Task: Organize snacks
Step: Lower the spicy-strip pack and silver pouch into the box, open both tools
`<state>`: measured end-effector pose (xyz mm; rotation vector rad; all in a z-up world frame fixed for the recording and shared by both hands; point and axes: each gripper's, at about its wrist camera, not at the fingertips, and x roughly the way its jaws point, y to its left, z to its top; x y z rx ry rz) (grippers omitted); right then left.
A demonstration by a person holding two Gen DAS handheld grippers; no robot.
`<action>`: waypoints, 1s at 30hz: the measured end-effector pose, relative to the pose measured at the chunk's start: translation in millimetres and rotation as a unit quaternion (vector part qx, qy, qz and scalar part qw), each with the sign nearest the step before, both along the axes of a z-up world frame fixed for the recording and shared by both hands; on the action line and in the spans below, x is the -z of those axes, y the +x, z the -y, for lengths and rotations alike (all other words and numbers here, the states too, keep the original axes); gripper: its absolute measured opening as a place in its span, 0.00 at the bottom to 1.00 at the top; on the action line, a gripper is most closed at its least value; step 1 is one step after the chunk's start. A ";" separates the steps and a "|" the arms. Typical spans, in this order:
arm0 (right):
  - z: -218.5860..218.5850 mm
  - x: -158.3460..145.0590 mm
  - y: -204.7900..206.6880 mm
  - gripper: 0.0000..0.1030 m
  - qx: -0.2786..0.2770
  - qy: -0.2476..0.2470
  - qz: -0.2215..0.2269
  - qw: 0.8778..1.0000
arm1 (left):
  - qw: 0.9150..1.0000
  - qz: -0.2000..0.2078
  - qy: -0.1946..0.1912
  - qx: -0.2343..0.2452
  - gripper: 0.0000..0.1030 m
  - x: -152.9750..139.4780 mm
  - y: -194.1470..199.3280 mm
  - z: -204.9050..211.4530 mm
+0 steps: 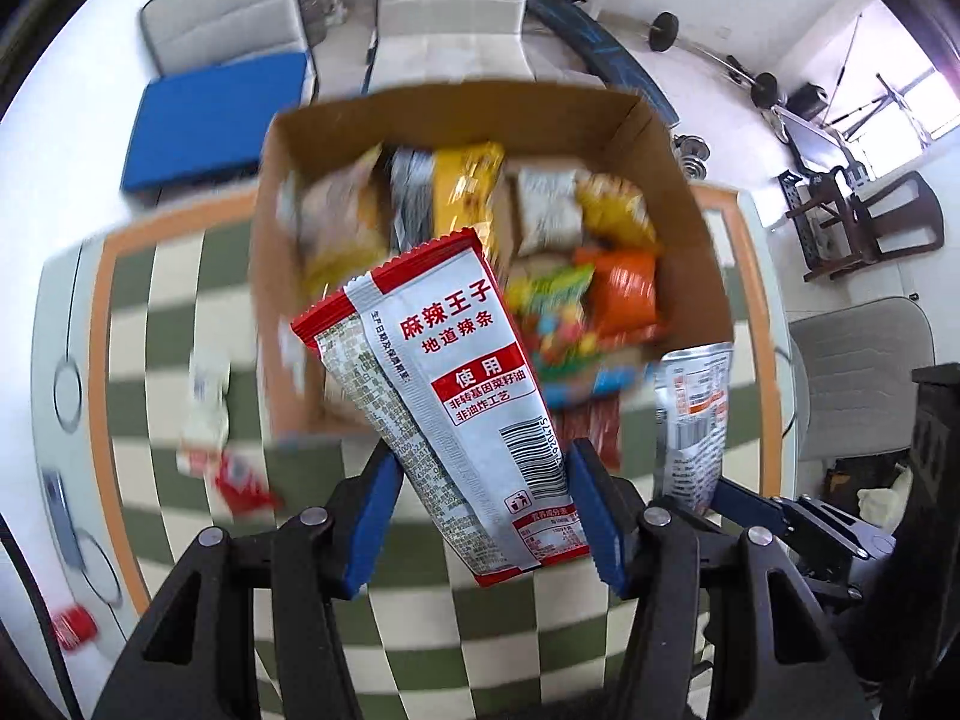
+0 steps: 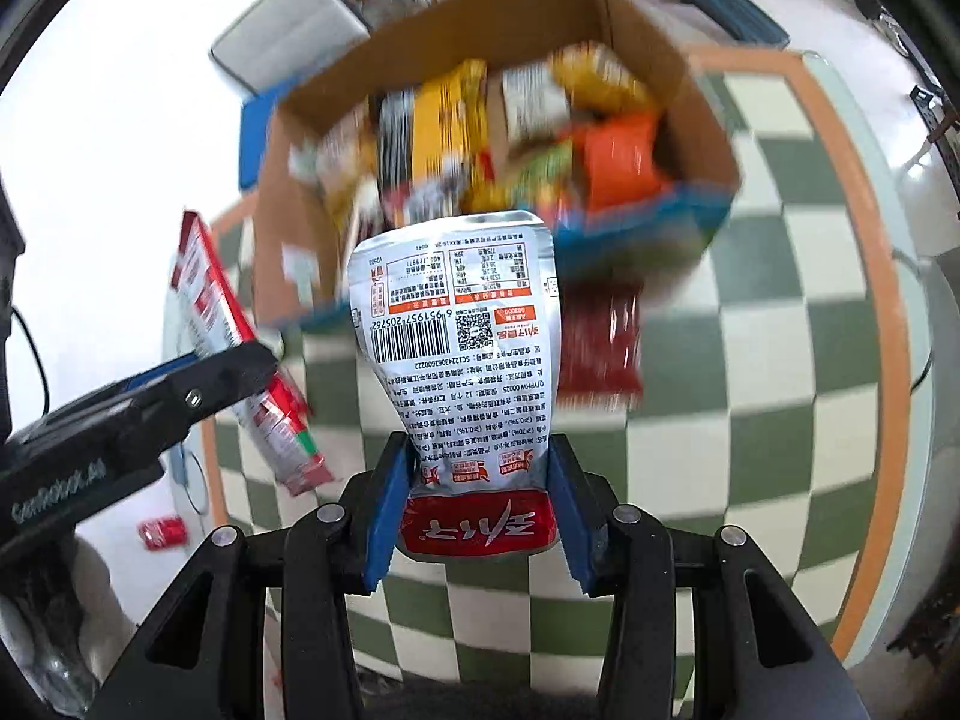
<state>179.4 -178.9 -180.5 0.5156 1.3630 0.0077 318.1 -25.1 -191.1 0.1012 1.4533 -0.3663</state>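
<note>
Left wrist view, taken from left to right with the cardboard box (image 1: 480,138) as landmark. Well left of the box, on the green-and-white checked tablecloth (image 1: 162,312), lie a pale wrapper (image 1: 207,396) and a small red packet (image 1: 240,480), both blurred. The left gripper (image 1: 480,504) is below the box's near wall, its blue pads pinching a red-and-silver spicy strip packet (image 1: 444,396), which tilts up over the near-left part of the box. The box is open and holds mixed snacks, among them a yellow packet (image 1: 465,186) and an orange packet (image 1: 624,288); their print is too blurred to read. Just right of the near corner of the box hangs a silver pouch (image 1: 690,414), gripped from below.

Right wrist view: the left gripper (image 2: 234,372) and its red-and-silver packet sit left of the box (image 2: 480,24). The right gripper (image 2: 477,510) is pressed onto the lower end of the silver pouch (image 2: 462,336), which stands upright before the box's near wall, its top edge reaching that wall. A dark red packet (image 2: 600,348) lies on the cloth just below the box's near-right corner, right of the pouch.
</note>
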 end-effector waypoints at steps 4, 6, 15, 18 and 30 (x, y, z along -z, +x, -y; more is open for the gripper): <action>12.5 -6.2 41.6 0.46 0.006 -0.009 0.020 1.000 | 1.000 -0.019 -0.001 0.006 0.52 9.5 51.6 25.7; 25.2 -10.2 72.4 0.46 0.004 -0.023 0.025 0.999 | 0.999 -0.037 -0.001 0.008 0.52 16.2 73.8 37.1; 70.0 17.5 206.6 0.47 -0.016 -0.064 -0.023 0.998 | 0.993 -0.117 -0.011 -0.010 0.52 63.9 132.1 55.1; 82.5 26.6 231.4 0.47 -0.022 -0.068 -0.043 0.997 | 0.991 -0.136 -0.005 -0.020 0.52 78.6 137.0 56.5; 97.6 73.8 274.7 0.56 -0.036 -0.065 -0.090 0.993 | 0.986 -0.161 -0.001 -0.031 0.57 107.7 142.6 67.1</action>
